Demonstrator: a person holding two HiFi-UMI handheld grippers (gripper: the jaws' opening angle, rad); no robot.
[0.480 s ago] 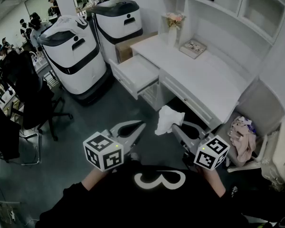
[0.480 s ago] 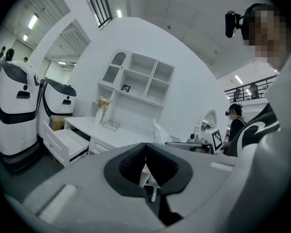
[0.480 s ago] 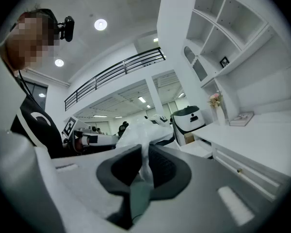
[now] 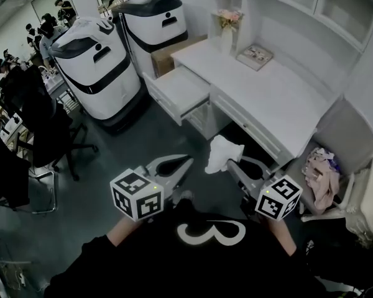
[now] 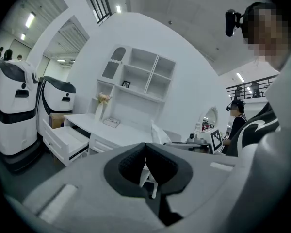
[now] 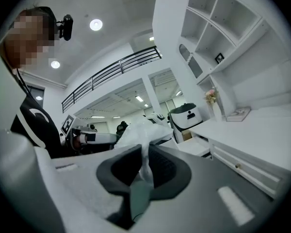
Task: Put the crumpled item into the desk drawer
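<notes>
Fingers (image 6: 120, 168) of right gripper (image 4: 231, 166) pinch crumpled item (image 4: 221, 153); left gripper (image 4: 185, 164) closed, empty; open drawer (image 4: 177, 90) ahead beside machine (image 4: 96, 67).

The drawer (image 4: 181, 92) juts from the desk's (image 4: 273, 101) left end, 2 machines (image 4: 96, 67) left of it; a vase (image 4: 227, 42) stands on the desk, a chair (image 4: 339, 135) at its right.

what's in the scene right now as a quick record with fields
held item: crumpled white item
holder: right gripper, jaws shut on it
left gripper: shut, nothing between the jaws
desk drawer: pulled open, at the left end in the head view
item position: in the air, short of the drawer
desk: carries a vase of flowers
</notes>
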